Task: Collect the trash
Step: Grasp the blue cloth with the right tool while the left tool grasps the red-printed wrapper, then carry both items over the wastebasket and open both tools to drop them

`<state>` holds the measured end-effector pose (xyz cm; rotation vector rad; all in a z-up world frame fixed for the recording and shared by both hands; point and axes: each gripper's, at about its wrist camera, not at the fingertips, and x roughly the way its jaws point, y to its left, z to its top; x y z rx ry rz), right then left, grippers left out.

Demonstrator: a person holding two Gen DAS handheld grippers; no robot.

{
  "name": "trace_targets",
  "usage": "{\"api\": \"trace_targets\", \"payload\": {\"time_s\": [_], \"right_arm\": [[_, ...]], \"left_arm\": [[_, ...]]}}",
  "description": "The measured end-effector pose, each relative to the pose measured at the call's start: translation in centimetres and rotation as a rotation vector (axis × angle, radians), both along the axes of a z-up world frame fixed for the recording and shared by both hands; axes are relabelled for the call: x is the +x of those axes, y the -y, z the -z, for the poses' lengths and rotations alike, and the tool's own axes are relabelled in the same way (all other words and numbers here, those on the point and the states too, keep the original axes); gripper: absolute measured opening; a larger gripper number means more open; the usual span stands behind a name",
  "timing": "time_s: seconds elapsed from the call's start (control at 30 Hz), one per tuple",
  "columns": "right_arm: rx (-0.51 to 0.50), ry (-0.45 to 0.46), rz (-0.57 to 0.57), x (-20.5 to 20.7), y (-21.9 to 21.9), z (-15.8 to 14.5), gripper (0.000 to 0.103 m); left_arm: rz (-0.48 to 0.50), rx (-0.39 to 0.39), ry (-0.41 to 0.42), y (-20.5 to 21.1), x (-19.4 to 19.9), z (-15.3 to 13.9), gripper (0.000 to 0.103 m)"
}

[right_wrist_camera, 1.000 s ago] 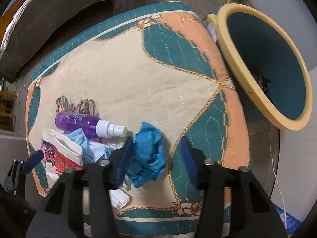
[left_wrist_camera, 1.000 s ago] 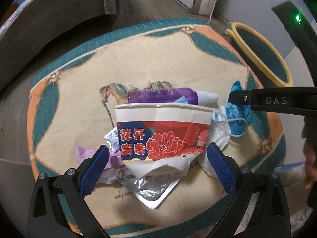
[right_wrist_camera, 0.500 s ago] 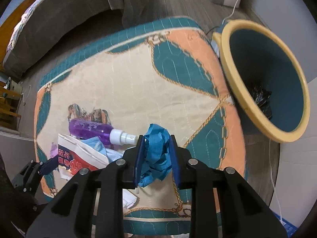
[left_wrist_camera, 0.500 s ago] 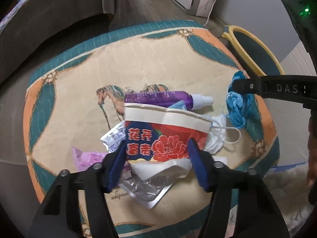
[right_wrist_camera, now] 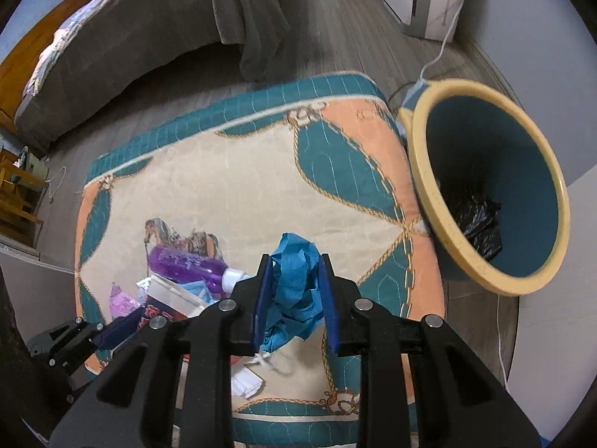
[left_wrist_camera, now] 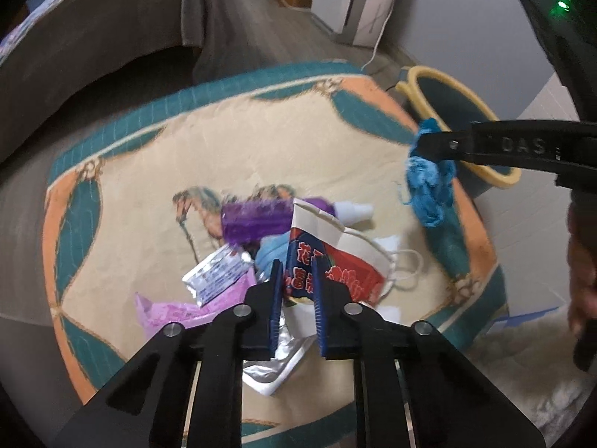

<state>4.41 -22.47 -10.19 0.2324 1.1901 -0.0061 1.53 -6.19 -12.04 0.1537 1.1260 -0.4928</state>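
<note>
The left claw point(left_wrist_camera: 296, 291) is closed on the crushed red-and-blue paper cup point(left_wrist_camera: 328, 261), which is pinched between its blue pads above the foil packet point(left_wrist_camera: 214, 276), pink wrapper point(left_wrist_camera: 168, 310) and purple spray bottle point(left_wrist_camera: 257, 216) lying on the patterned cushion point(left_wrist_camera: 280, 149). The right claw point(right_wrist_camera: 293, 298) is clamped on the crumpled blue paper point(right_wrist_camera: 294, 280), held clear of the cushion surface. Beyond it, just beside the cushion's far right edge, the yellow-rimmed bin point(right_wrist_camera: 421, 171) is seen with black trash at its bottom.
</note>
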Motion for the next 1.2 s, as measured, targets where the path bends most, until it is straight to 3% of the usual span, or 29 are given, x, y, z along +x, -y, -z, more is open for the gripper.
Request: {"api": "trace_targets", "payload": {"time_s": [0.33,0.53,0.73,0.93,1.2], "right_arm": [[-0.047,0.132,0.007,0.2,2.3,-5.3,0.024],[-0.063,0.216,0.044,0.1,6.2,-9.0,0.024],[-0.093,0.271,0.102,0.1,11.5,-11.4,0.024],[-0.11,0.248,0.176,0.6,16.9,-10.4,0.024],[-0.093,0.142,0.279,1.3,22.6,-5.9,0.024]], "left_arm": [[0.056,-0.031,0.145,1.2,-0.5,-4.6,0.009],[0.056,-0.028,0.271,1.7,-0.1,-7.8,0.009],[0.07,-0.044,0.311,3.4,0.7,-9.6,0.009],[0.121,-0.06,0.324,7.2,1.8,-10.6,0.009],[0.251,-0.075,0.294,15.7,2.9,-9.5,0.009]]}}
